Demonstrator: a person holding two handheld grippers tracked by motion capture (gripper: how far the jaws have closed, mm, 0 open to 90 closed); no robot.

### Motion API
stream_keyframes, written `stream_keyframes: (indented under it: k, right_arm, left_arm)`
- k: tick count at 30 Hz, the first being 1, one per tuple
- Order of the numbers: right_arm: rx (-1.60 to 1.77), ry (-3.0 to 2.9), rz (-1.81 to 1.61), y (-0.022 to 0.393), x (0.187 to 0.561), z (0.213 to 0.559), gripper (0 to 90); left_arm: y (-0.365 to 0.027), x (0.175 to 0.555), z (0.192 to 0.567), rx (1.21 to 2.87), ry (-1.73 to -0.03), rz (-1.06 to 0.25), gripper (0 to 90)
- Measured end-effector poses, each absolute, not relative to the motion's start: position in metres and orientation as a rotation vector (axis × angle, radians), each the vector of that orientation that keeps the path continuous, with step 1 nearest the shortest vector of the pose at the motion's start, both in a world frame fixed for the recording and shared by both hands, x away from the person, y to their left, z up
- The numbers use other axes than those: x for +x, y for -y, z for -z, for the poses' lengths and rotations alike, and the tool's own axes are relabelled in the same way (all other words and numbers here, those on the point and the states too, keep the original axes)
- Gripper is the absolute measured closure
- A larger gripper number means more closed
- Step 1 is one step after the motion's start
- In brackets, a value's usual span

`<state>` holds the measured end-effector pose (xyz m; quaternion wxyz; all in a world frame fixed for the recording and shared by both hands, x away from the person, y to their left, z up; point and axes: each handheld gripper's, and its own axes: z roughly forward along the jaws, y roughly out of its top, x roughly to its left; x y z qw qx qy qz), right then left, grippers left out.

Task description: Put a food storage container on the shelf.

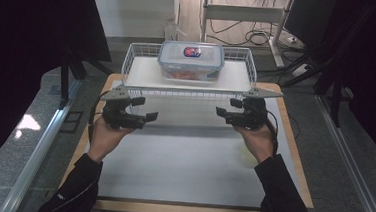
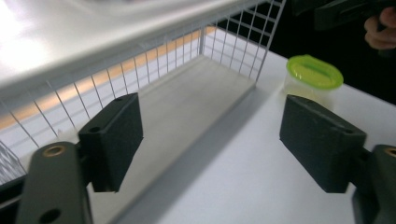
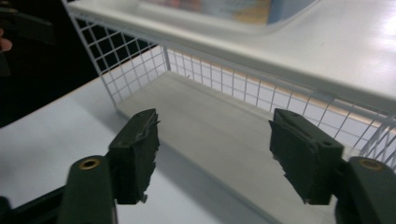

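1. The wire shelf rack (image 1: 188, 73) stands at the far end of the table (image 1: 187, 161), between and just beyond the two grippers; it is white, with thin grid walls and a flat white deck raised on the wire, and open space beneath
2. In the left gripper view the rack's mesh (image 2: 233, 32) is a fine square grid and the deck (image 2: 93, 32) is smooth and glossy, catching glare
3. On the deck sits a clear plastic box (image 1: 191, 61), rectangular with rounded corners and a clip-on lid with a blue rim; a red-and-blue label is on the lid and something orange shows through the wall
4. The left gripper (image 1: 140, 112) is released, black blocky jaws standing wide, nothing between them, near the rack's left front corner
5. The right gripper (image 1: 225, 112) is likewise released and empty, near the right front corner; its pads (image 3: 140, 154) look rough and chipped at the edges
6. A small round tub with a lime-green lid (image 2: 314, 72) sits on the matte white tabletop beside the rack
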<state>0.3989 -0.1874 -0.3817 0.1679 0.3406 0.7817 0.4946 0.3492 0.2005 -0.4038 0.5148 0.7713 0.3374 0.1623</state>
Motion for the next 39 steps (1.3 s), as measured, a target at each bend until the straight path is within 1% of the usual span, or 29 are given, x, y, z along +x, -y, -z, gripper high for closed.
stream_keyframes:
  k: [1, 2, 3, 4, 5, 6, 7, 8, 10, 14, 17, 18, 19, 25, 29, 35, 39]
  right_arm:
    - [0.949, -2.233, -1.401, 0.187, 0.393, 0.387, 26.7]
    - [0.949, -2.233, -1.401, 0.187, 0.393, 0.387, 26.7]
    - [0.936, -2.247, -1.413, 0.189, 0.387, 0.392, 23.0]
    - [0.932, -2.251, -1.418, 0.189, 0.385, 0.395, 23.0]
    - [0.932, -2.258, -1.423, 0.190, 0.382, 0.399, 19.3]
    - [0.932, -2.258, -1.423, 0.190, 0.382, 0.399, 19.3]
    - [0.939, -2.269, -1.423, 0.191, 0.377, 0.405, 16.2]
    - [0.939, -2.269, -1.423, 0.191, 0.377, 0.405, 16.2]
    - [0.933, -2.305, -1.396, 0.191, 0.370, 0.415, 12.6]
    - [0.928, -2.320, -1.375, 0.193, 0.363, 0.421, 10.6]
    - [0.895, -2.295, -1.334, 0.197, 0.353, 0.427, 6.8]
    - [0.889, -2.287, -1.325, 0.198, 0.351, 0.428, 5.3]
    - [0.876, -2.272, -1.314, 0.199, 0.348, 0.430, 4.1]
    - [0.871, -2.277, -1.294, 0.199, 0.335, 0.441, 1.2]
    - [0.833, -2.334, -1.292, 0.198, 0.324, 0.455, 0.0]
    - [0.772, -2.398, -1.267, 0.195, 0.310, 0.469, 0.0]
    - [0.783, -2.425, -1.243, 0.194, 0.308, 0.476, 0.0]
  left_arm:
    - [-0.200, 0.342, 0.411, 1.861, -0.810, -0.405, 18.7]
    - [-0.200, 0.342, 0.411, 1.861, -0.810, -0.405, 17.3]
    - [-0.199, 0.334, 0.417, 1.871, -0.813, -0.428, 15.1]
    - [-0.199, 0.334, 0.417, 1.871, -0.813, -0.428, 14.4]
    - [-0.200, 0.328, 0.423, 1.865, -0.807, -0.422, 12.7]
    - [-0.200, 0.328, 0.423, 1.865, -0.807, -0.422, 10.9]
    - [-0.201, 0.320, 0.429, 1.866, -0.810, -0.417, 10.3]
    - [-0.201, 0.320, 0.429, 1.866, -0.810, -0.417, 10.4]
    - [-0.202, 0.314, 0.435, 1.881, -0.813, -0.392, 10.3]
    - [-0.206, 0.304, 0.442, 1.884, -0.805, -0.390, 7.5]
    - [-0.206, 0.296, 0.459, 1.904, -0.810, -0.396, 4.6]
    - [-0.206, 0.296, 0.459, 1.904, -0.810, -0.396, 3.9]
    - [-0.206, 0.290, 0.470, 1.919, -0.812, -0.406, 3.7]
    - [-0.207, 0.276, 0.486, 1.901, -0.803, -0.435, 2.2]
    - [-0.204, 0.267, 0.493, 1.940, -0.780, -0.485, 1.7]
    - [-0.197, 0.264, 0.504, 1.976, -0.776, -0.451, 1.7]
    - [-0.195, 0.265, 0.506, 1.997, -0.771, -0.468, 1.7]
